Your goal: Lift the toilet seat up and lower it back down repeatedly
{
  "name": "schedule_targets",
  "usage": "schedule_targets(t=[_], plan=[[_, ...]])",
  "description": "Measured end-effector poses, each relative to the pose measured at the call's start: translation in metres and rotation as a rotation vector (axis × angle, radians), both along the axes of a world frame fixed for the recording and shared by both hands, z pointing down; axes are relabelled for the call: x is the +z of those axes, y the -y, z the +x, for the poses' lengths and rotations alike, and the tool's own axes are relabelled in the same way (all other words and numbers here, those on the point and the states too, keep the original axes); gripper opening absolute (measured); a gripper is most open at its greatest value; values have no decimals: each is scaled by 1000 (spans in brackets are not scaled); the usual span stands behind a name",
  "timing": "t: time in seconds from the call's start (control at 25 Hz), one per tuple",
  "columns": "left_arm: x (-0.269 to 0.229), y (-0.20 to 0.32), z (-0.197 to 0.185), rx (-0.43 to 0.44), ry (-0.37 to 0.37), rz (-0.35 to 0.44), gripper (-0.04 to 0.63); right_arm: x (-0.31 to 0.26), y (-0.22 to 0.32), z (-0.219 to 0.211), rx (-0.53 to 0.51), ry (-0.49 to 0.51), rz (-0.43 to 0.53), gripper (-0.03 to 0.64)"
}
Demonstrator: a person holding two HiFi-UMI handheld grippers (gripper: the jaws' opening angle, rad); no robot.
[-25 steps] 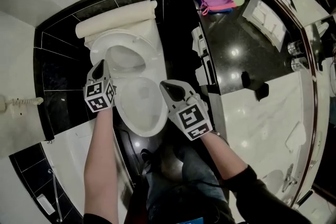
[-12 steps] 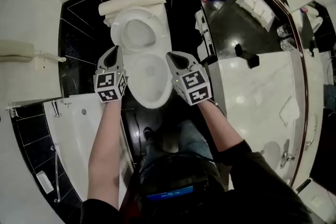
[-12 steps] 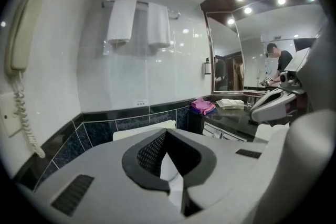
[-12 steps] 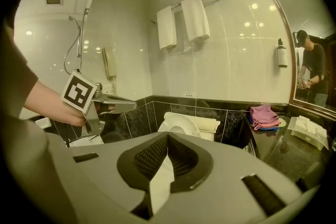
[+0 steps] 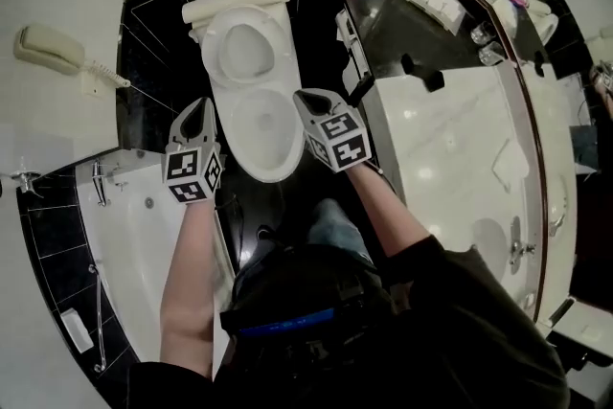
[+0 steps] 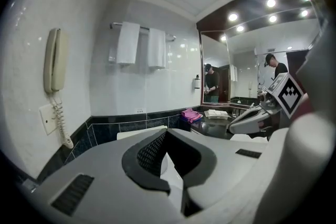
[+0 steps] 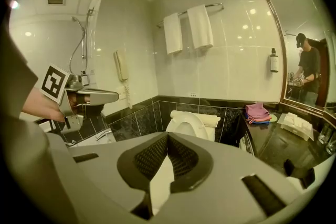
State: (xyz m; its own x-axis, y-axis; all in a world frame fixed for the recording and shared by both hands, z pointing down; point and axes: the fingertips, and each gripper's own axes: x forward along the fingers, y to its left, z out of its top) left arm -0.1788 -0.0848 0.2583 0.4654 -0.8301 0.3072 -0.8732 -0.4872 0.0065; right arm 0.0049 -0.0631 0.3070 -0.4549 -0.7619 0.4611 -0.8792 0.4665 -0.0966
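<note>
Raised, by the look of it: white oval plastic toilet seat [image 5: 273, 41], tilted back against the cream cistern [image 5: 238, 3], above the open white ceramic bowl [image 5: 259, 134]. Seen upright in the right gripper view too. Left gripper [image 5: 196, 106] clenched on nothing, in the air just left of the bowl. Right gripper [image 5: 305, 97] likewise closed and empty, just right of the bowl, touching neither seat nor bowl.

Probably a light, stiff ring, smooth and glossy, so likely slippery under hard tips, pivoting on a rear hinge. Best taken at the free front edge, farthest from the hinge, hooked from behind or pinched across the rim. Worth lowering under control rather than dropping, to avoid a slam on the ceramic.
</note>
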Motion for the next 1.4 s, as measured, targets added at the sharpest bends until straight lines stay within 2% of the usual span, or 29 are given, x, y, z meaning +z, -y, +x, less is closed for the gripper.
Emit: schedule_targets(t=[0.24,0.64,1.4], plan=[[-11,-44,-14,18,-29,-4,-13,-17,-35,-2,46,53,3,15],[-28,-71,-37,50,-27,13,-12,-38,-62,-1,126,85,27,15],[-14,-89,-35,43,-38,-10,-14,-27,-72,-4,111,83,14,15]])
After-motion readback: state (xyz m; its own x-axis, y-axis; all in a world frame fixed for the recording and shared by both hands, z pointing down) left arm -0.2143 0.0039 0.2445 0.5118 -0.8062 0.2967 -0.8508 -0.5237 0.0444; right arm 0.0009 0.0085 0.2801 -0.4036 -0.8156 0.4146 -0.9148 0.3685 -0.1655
